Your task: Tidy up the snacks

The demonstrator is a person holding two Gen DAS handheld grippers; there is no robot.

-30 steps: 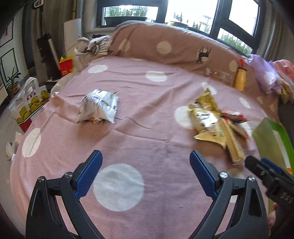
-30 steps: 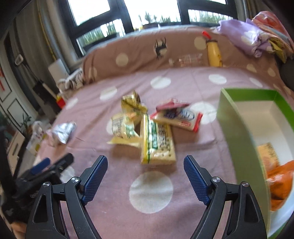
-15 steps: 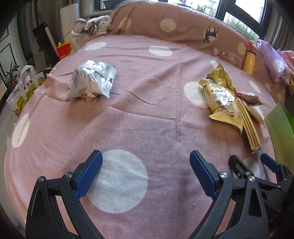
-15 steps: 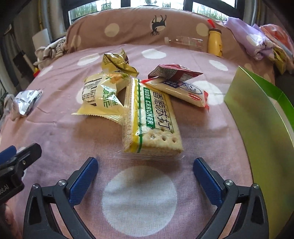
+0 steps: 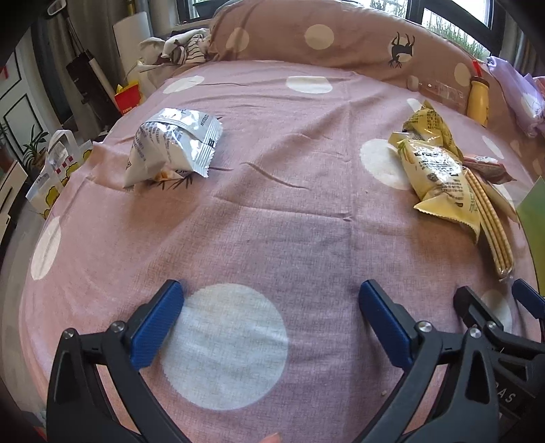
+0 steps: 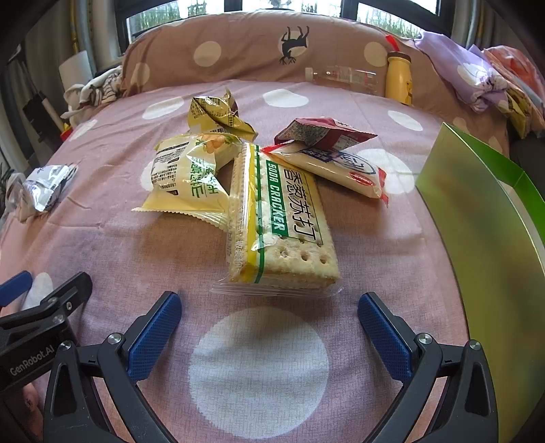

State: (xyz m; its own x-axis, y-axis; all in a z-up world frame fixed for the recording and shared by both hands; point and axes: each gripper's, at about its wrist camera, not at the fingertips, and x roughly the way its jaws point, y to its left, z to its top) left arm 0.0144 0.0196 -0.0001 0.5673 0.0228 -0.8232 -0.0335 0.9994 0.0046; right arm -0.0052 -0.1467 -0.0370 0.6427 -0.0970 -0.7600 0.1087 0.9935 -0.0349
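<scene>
Right claw (image 6: pixel 269 306) sits spread just short of the cracker pack (image 6: pixel 279 221); left claw (image 5: pixel 270 303) spread, empty. Hard clamping may crush the crackers, or drag the overlapping red packet (image 6: pixel 327 156).

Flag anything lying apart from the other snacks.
The silver snack packet lies alone, crumpled, on the left of the bedspread, far from the pile around the soda cracker pack beside the green box.

A home bedroom: ahead of the tongs spreads a pink polka-dot bedsheet (image 5: pixel 272 218), a matching pillow (image 6: pixel 272 44) beyond under windows (image 6: pixel 190 10), crumpled clothes (image 5: pixel 180 51) far left.
</scene>
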